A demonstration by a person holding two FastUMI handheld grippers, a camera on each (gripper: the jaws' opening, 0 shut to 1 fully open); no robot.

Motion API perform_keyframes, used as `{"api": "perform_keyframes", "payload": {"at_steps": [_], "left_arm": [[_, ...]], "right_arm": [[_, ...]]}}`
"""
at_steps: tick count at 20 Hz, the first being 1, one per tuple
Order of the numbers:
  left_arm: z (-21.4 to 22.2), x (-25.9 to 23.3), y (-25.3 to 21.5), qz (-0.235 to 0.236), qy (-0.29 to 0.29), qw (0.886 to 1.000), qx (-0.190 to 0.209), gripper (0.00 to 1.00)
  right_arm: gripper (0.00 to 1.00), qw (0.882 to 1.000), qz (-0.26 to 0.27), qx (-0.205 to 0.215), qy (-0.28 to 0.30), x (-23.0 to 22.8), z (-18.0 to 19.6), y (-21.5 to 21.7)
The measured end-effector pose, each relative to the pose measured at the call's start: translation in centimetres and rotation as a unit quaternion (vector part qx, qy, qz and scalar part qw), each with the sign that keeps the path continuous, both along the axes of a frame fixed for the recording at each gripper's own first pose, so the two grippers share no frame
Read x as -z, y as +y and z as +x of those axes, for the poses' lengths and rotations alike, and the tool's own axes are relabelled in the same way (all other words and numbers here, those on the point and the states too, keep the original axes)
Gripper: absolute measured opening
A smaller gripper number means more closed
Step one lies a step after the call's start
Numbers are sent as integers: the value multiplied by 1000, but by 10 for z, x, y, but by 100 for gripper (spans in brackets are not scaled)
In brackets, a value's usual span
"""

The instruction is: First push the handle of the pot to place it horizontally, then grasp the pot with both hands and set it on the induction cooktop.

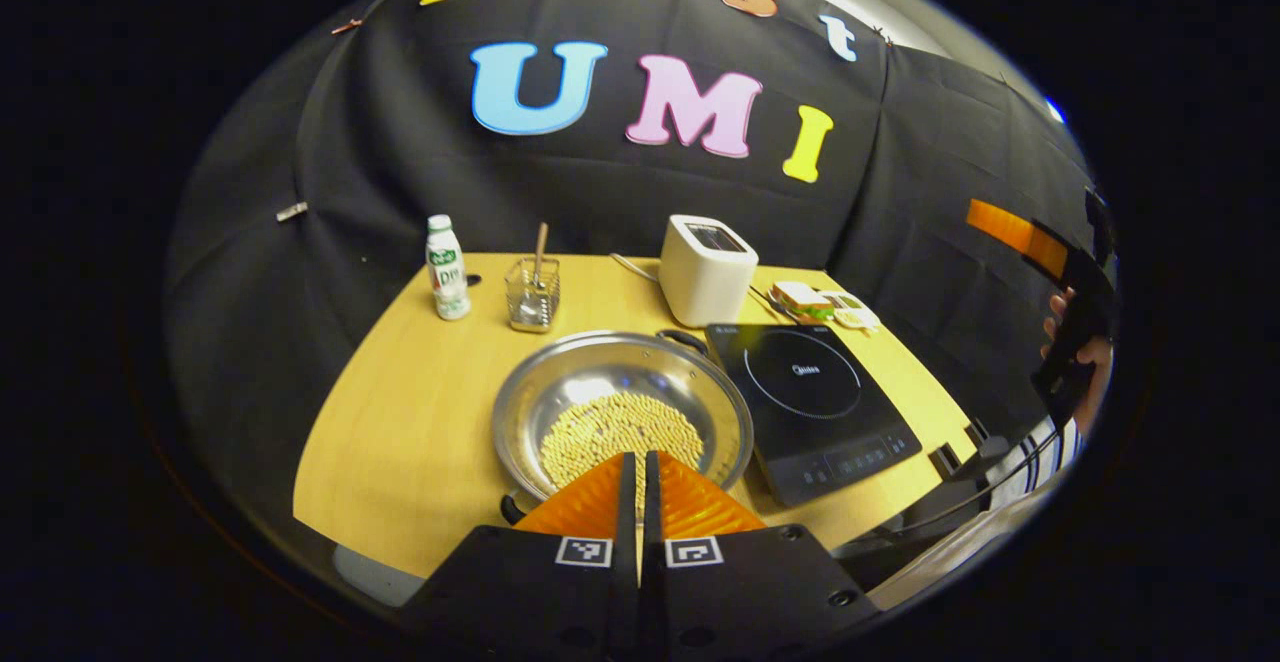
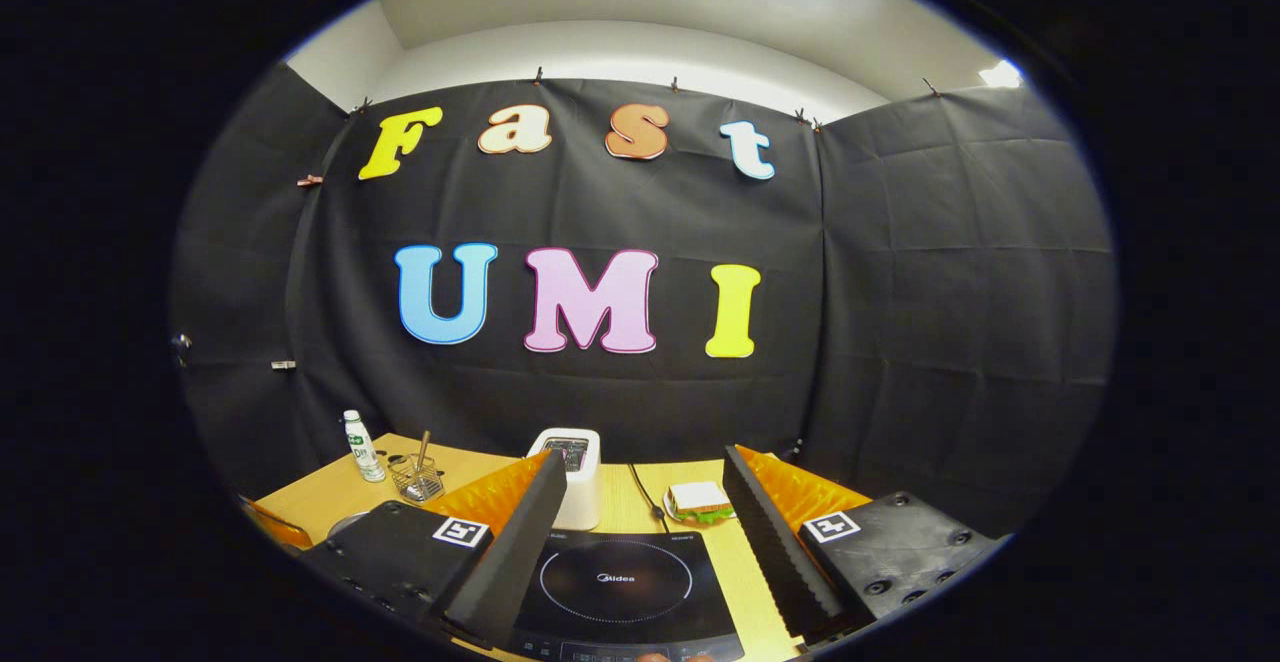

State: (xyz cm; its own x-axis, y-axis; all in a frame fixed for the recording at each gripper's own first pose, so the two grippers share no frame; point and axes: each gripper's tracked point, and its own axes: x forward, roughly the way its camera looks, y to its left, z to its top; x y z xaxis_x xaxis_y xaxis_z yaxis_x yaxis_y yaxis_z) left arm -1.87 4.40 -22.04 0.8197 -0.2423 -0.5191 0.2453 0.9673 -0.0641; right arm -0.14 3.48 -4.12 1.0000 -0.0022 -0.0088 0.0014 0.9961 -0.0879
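Note:
A steel pot [image 1: 620, 382] holding pale grains sits mid-table, one dark handle [image 1: 683, 339] at its far side and another [image 1: 514, 508] at its near side. The black induction cooktop [image 1: 812, 404] lies just right of it. My left gripper [image 1: 640, 456] is shut with nothing between its fingers, its tips in front of the pot's near rim. In the right gripper view, my right gripper [image 2: 642, 456] stands open above the cooktop [image 2: 618, 582], holding nothing. That right gripper [image 1: 1050, 252] also appears far right in the left gripper view, raised off the table in a hand.
At the back of the wooden table [image 1: 400, 422] stand a small bottle [image 1: 447, 268], a wire basket [image 1: 532, 294] with a stick, and a white toaster [image 1: 706, 270]. A sandwich [image 1: 803, 300] lies on a plate behind the cooktop. Cables hang off the table's right edge.

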Motion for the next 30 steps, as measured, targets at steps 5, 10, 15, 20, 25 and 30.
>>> {"api": "perform_keyframes", "payload": {"at_steps": [5, 10, 15, 20, 25, 30], "left_arm": [[-6, 53, -7, 3, 67, 997, 25, 5], [-14, 87, 11, 24, 119, 992, 33, 5], [-6, 108, 16, 32, 146, 988, 42, 5], [0, 122, 25, 43, 165, 984, 43, 5], [11, 123, 48, 66, 165, 984, 23, 5], [21, 125, 65, 58, 170, 984, -7, 5]], "right_arm": [[98, 1000, -2, 16, 11, 12, -7, 2], [98, 999, 0, 32, 27, 23, -6, 1], [98, 998, -4, 44, 42, 32, -5, 0], [98, 998, -12, 45, 51, 37, 0, 1], [98, 998, -15, 41, 55, 41, 2, 5], [98, 997, -14, 44, 57, 42, 4, 3]]}}
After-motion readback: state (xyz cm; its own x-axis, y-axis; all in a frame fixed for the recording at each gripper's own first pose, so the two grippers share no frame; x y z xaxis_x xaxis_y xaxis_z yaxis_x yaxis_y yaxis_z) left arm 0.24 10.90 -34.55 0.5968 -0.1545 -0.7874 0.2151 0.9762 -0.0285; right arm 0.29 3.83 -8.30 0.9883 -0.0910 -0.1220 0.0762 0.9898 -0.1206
